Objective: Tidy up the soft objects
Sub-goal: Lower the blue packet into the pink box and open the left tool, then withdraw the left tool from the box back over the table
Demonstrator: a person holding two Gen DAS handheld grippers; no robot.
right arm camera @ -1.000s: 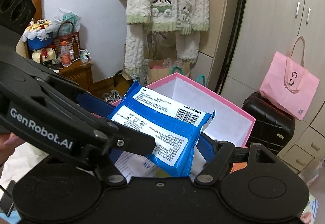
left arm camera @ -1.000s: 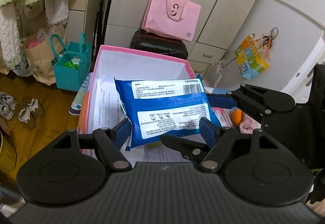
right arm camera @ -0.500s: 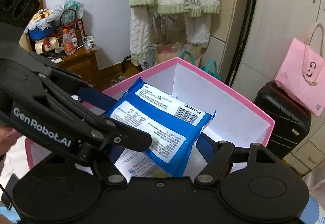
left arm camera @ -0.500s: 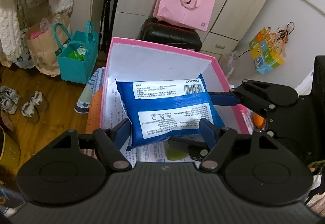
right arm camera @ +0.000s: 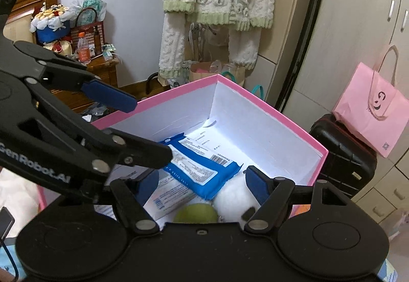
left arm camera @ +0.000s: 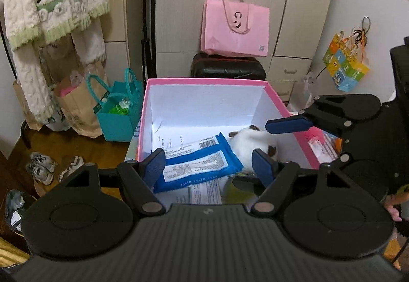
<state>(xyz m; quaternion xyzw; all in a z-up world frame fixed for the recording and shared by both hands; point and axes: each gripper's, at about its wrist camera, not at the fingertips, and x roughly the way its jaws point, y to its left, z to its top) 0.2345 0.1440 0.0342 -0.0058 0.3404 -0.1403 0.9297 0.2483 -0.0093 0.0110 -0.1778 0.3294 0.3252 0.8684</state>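
Note:
A blue wet-wipes pack [left arm camera: 199,167] [right arm camera: 202,167] lies flat on printed papers inside the pink box [left arm camera: 204,80] [right arm camera: 268,108], free of both grippers. Beside it sit a white plush toy [left arm camera: 250,144] [right arm camera: 232,197] and a green ball [right arm camera: 195,214]. My left gripper [left arm camera: 209,167] [right arm camera: 133,128] hovers over the box's near side. Its jaws are opening and nothing is pressed between its blue pads. My right gripper [right arm camera: 202,186] [left arm camera: 265,154] stands open above the pack and plush, touching neither.
Behind the box, a pink tote bag [left arm camera: 235,26] stands on a black suitcase [left arm camera: 227,68] against the wardrobe. A teal bag [left arm camera: 115,108] and a paper bag [left arm camera: 74,108] stand to the left, under hanging fleece clothes [left arm camera: 51,0]. Shoes [left arm camera: 41,169] lie on the wooden floor.
The wipes pack, held up between both grippers over the box, has been let go and now lies on the box floor. Both grippers have drawn apart from it.

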